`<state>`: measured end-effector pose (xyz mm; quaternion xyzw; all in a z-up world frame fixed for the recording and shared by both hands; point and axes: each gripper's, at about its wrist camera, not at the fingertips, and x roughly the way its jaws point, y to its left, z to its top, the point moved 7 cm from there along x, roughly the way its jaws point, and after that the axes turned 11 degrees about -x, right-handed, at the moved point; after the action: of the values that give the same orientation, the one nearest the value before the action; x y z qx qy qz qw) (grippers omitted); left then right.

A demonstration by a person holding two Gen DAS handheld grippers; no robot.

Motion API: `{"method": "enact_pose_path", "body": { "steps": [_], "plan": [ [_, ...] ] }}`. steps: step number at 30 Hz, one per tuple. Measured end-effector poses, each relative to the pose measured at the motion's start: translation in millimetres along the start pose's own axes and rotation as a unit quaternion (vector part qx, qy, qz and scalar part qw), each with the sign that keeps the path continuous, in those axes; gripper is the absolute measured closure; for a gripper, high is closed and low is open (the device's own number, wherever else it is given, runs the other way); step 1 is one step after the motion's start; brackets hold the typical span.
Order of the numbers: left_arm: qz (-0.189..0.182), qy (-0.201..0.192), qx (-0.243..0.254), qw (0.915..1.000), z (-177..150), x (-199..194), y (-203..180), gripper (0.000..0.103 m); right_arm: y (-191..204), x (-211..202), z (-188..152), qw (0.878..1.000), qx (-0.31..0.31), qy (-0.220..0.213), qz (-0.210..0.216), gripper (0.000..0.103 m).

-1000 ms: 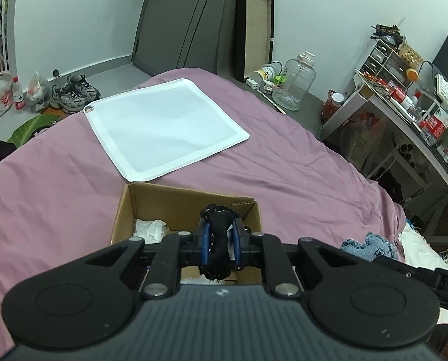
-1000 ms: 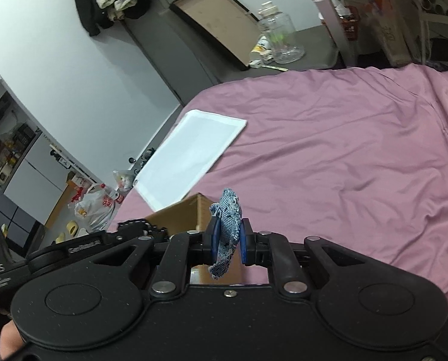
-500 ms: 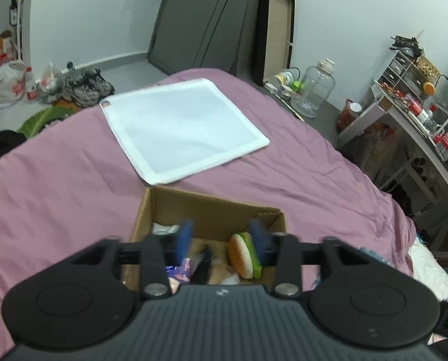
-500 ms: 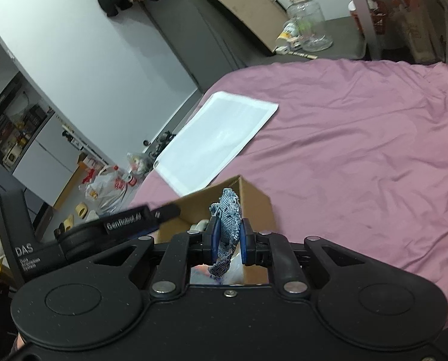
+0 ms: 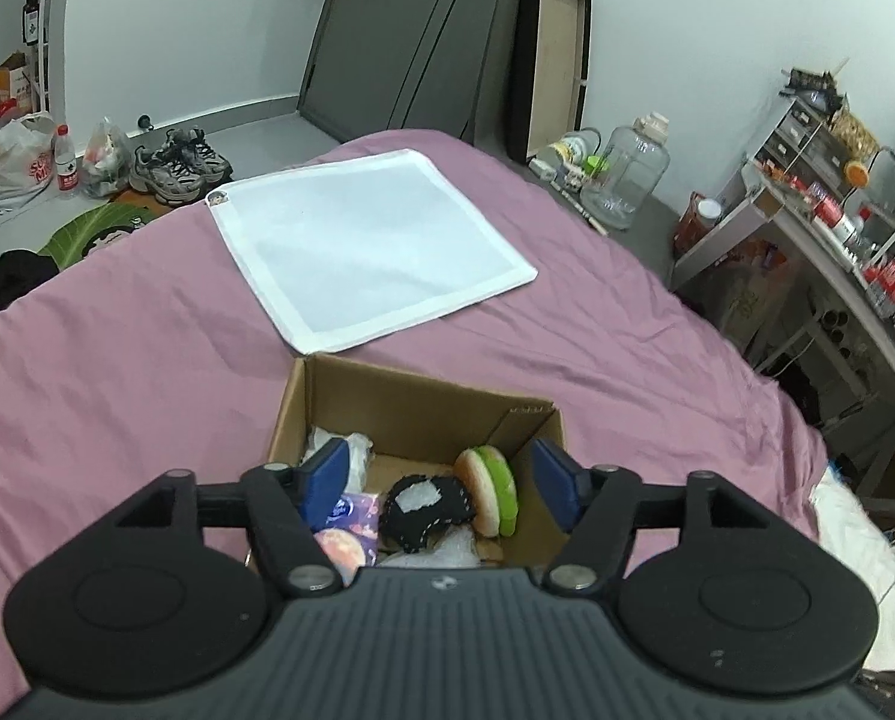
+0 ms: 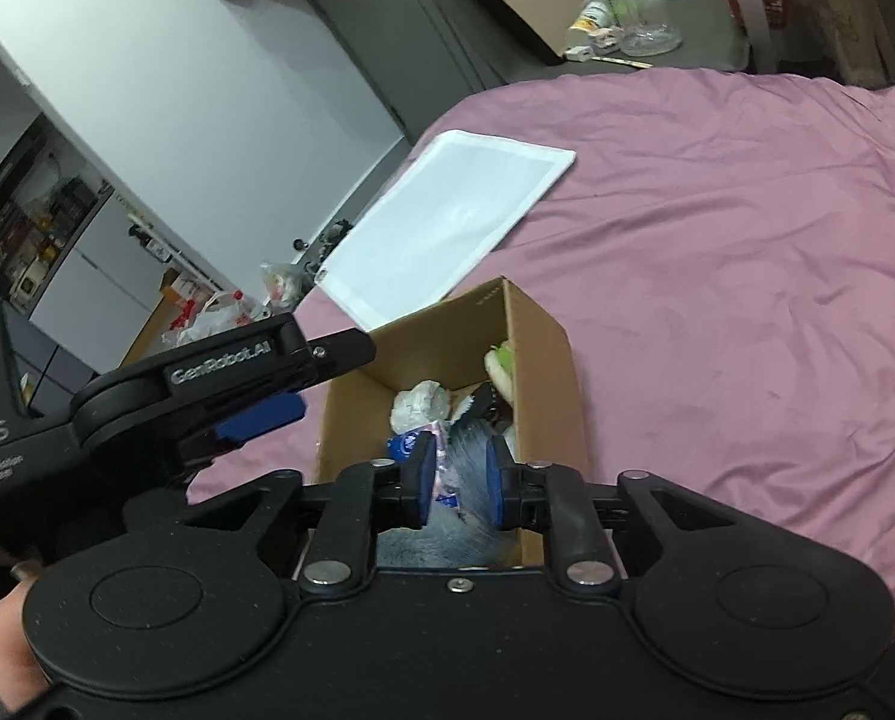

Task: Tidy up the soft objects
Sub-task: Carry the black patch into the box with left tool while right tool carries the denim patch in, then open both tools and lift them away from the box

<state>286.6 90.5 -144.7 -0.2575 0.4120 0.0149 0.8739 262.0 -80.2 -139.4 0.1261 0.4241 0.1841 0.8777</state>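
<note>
Pink bedding (image 5: 117, 360) covers the bed on which an open cardboard box (image 5: 411, 402) stands, with a white cloth (image 5: 363, 246) laid flat just beyond it. Inside the box a burger plush (image 5: 488, 498), a black plush (image 5: 426, 507), crumpled white material (image 6: 418, 405) and a purple packet (image 5: 357, 510) are seen. The left gripper (image 5: 441, 474) is held above the box with its fingers wide apart and nothing between them. The right gripper (image 6: 456, 474) is poised over the near end of the box, its fingers closed on a blue-grey soft piece (image 6: 465, 456), blurred and hard to identify. The step in hand is judged to be the drop into the box. It is best done with the piece lowered below the rim and over a free patch before the fingers are parted, so that nothing is caught on the cardboard edge, and with the left gripper kept aside.
</note>
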Motion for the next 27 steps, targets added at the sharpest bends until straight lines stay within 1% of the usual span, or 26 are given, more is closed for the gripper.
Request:
{"method": "enact_pose_path", "body": {
  "steps": [1,2,4,5,8,10,13,17,19,21,25,27],
  "plan": [
    [0.003,0.001,0.004,1.0,-1.1,-0.4,-0.9,0.036,-2.0,0.3,-0.5,1.0,0.006,0.001,0.001,0.072],
    [0.005,0.001,0.008,1.0,-2.2,-1.4,-1.8,0.035,-3.6,-0.1,-0.8,1.0,0.009,0.001,0.0,0.069],
    [0.007,-0.001,0.013,0.9999,-3.9,-2.6,-4.4,0.03,-6.7,-4.7,-1.8,1.0,0.003,-0.003,-0.011,0.055],
    [0.007,0.001,0.016,0.9998,-5.3,-2.3,-5.4,0.028,-9.3,-8.3,-2.2,1.0,0.002,-0.007,-0.015,0.053],
    [0.015,0.009,0.017,0.9997,-12.0,-1.1,-5.8,0.027,-21.7,-16.0,-2.7,1.0,0.016,-0.009,-0.016,0.052],
    [0.02,0.011,0.017,0.9996,-15.5,-2.4,-5.1,0.027,-30.5,-22.5,-2.9,0.999,0.021,-0.013,-0.024,0.049],
    [0.029,0.006,0.02,0.9994,-18.7,-8.8,-6.2,0.027,-42.1,-32.0,-3.2,0.999,0.024,-0.02,-0.034,0.044],
    [0.026,0.001,0.027,0.9993,-22.3,-21.3,-15.2,0.027,-54.2,-44.8,-2.2,0.998,0.034,-0.027,-0.038,0.041],
    [0.025,0.0,0.035,0.9991,-25.0,-26.7,-20.8,0.025,-57.9,-53.2,-0.5,0.998,0.035,-0.034,-0.04,0.035],
    [0.028,-0.002,0.04,0.9988,-28.5,-32.3,-25.8,0.02,-61.2,-62.9,1.4,0.997,0.037,-0.043,-0.043,0.031],
    [0.026,0.009,0.037,0.9989,-36.2,-43.4,-32.4,0.017,-69.1,-79.1,5.5,0.997,0.041,-0.058,-0.042,0.022],
    [0.031,0.001,0.045,0.9985,-38.3,-50.6,-37.1,0.016,-74.5,-88.4,6.4,0.996,0.048,-0.067,-0.041,0.02]
  ]
}}
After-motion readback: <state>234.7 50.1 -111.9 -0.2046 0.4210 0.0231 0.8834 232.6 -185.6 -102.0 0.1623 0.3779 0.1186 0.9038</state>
